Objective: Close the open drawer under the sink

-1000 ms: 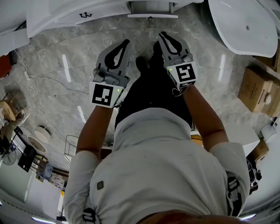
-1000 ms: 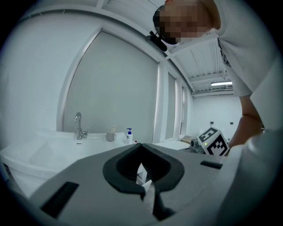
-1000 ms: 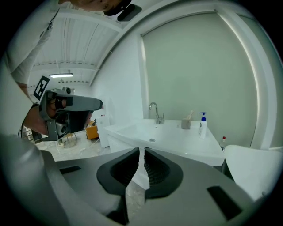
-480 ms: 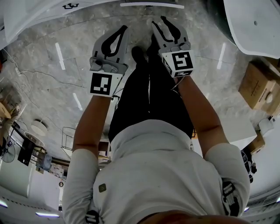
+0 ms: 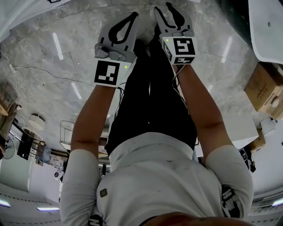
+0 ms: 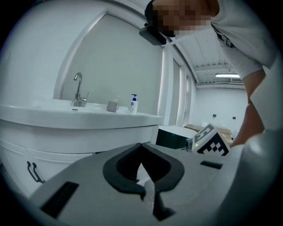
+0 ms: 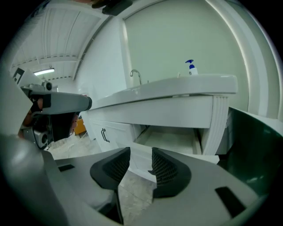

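In the right gripper view the open drawer [image 7: 177,140] juts out white and empty under the sink counter [image 7: 177,90], straight ahead of my right gripper [image 7: 141,152]. Its jaws are opening, with only drawer front and floor showing between them. My left gripper [image 6: 141,145] is shut on nothing and faces the sink's [image 6: 79,117] curved front; the drawer does not show in that view. In the head view both grippers, left [image 5: 133,16] and right [image 5: 162,9], are held side by side at the top, above the marble floor and the person's dark trousers.
A faucet [image 6: 78,88], a cup [image 6: 112,106] and a soap bottle [image 6: 133,103] stand on the sink. A black handle [image 7: 104,134] marks a cabinet door left of the drawer. A dark green box [image 6: 174,137] sits beside the vanity. Cardboard boxes [image 5: 263,86] lie at the right.
Both grippers have sunk lower, together. The right gripper's jaws have gone from shut to apart. The vanity's edge has slid out of the top of the head view.
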`<state>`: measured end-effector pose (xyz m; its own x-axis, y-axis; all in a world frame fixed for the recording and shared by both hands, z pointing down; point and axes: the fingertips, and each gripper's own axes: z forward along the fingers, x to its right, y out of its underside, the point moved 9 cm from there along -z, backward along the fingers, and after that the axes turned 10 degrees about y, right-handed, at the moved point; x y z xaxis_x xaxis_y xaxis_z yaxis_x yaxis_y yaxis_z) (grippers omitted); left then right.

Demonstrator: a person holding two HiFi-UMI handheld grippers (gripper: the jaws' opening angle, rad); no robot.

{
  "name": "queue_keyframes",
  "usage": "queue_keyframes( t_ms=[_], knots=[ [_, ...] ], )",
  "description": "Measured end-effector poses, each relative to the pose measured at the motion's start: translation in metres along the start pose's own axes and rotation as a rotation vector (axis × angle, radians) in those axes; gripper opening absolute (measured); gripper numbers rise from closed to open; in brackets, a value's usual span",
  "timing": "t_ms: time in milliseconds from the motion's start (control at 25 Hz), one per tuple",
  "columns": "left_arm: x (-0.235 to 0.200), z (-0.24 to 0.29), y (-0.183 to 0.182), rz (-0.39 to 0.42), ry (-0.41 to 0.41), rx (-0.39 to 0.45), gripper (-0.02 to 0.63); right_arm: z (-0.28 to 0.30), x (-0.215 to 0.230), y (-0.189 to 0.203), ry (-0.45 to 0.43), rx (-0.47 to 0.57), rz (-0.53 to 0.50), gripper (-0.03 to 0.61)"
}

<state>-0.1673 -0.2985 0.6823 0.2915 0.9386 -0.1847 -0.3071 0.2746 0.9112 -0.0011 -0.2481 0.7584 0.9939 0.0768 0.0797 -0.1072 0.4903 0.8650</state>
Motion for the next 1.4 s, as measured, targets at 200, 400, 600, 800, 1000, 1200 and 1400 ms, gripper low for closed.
queue_keyframes(
  t_ms=[200, 400, 600, 800, 1000, 1200, 1400],
  knots=[
    [-0.009, 0.013, 0.026, 0.003, -0.013, 0.013, 0.009, 0.029, 0.001, 0.035, 0.032, -0.055, 0.014, 0.184],
    [-0.022, 0.034, 0.047, 0.006, -0.023, 0.009, 0.009, 0.053, -0.002, 0.065, 0.048, -0.103, 0.017, 0.190],
    [-0.036, 0.051, 0.067, -0.003, -0.027, 0.034, 0.009, 0.078, 0.000, 0.087, 0.103, -0.123, 0.056, 0.209],
    [-0.042, 0.061, 0.082, -0.027, -0.041, 0.037, 0.009, 0.099, 0.003, 0.093, 0.128, -0.136, 0.073, 0.213],
    [-0.039, 0.062, 0.091, -0.037, -0.028, 0.019, 0.009, 0.109, -0.002, 0.100, 0.138, -0.164, 0.101, 0.213],
    [-0.041, 0.061, 0.091, -0.046, -0.030, 0.015, 0.009, 0.114, 0.000, 0.097, 0.175, -0.165, 0.110, 0.179],
    [-0.044, 0.060, 0.090, -0.050, -0.029, 0.012, 0.009, 0.113, 0.000, 0.096, 0.180, -0.164, 0.097, 0.170]
  ],
)
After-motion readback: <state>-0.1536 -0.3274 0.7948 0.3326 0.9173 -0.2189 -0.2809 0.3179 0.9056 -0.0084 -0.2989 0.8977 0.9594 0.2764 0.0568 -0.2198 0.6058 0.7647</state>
